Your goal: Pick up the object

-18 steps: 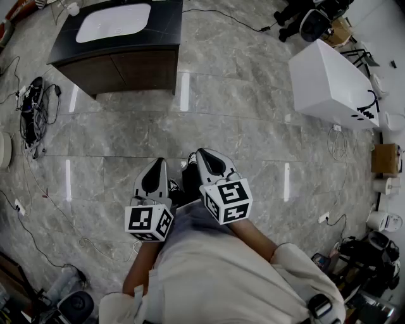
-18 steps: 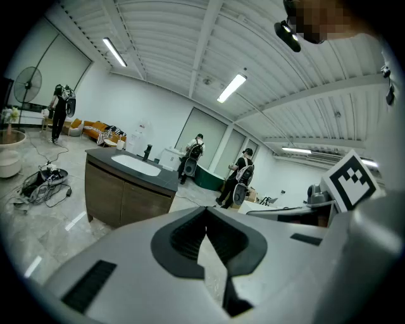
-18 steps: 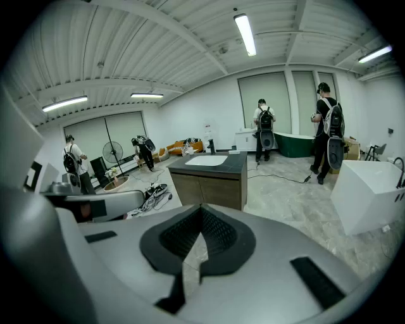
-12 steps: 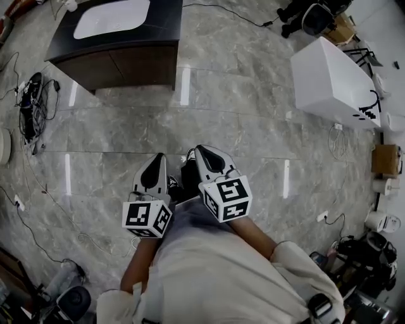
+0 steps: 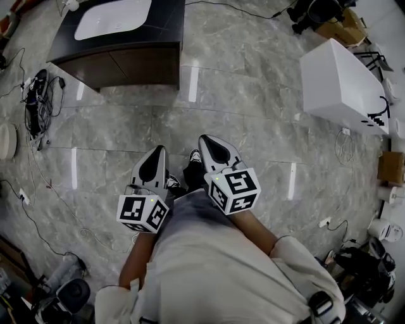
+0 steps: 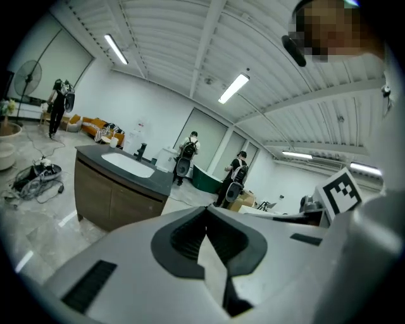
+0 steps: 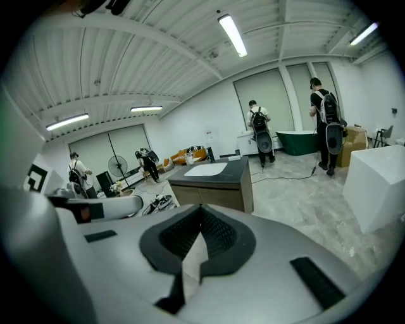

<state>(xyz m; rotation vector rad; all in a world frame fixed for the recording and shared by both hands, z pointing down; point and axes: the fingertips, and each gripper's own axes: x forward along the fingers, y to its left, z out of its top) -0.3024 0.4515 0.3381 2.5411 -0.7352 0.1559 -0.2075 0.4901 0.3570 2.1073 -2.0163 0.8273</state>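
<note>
Head view: the left gripper (image 5: 158, 152) and the right gripper (image 5: 205, 139) are held side by side, close in front of the person's torso (image 5: 209, 266), above a grey marble floor (image 5: 240, 120). Both gripper views show each gripper's 2 jaws pressed together with nothing between them. A dark vanity cabinet (image 5: 120, 63) stands well ahead at the left. Which thing is meant to be picked up, I cannot tell.

The floor (image 5: 240, 95) is glossy grey marble-look tile, the vanity cabinet (image 5: 136, 66) has brown wood-grain fronts under a matt dark countertop (image 5: 166, 25), and its basin (image 5: 114, 18) looks smooth white.
</note>
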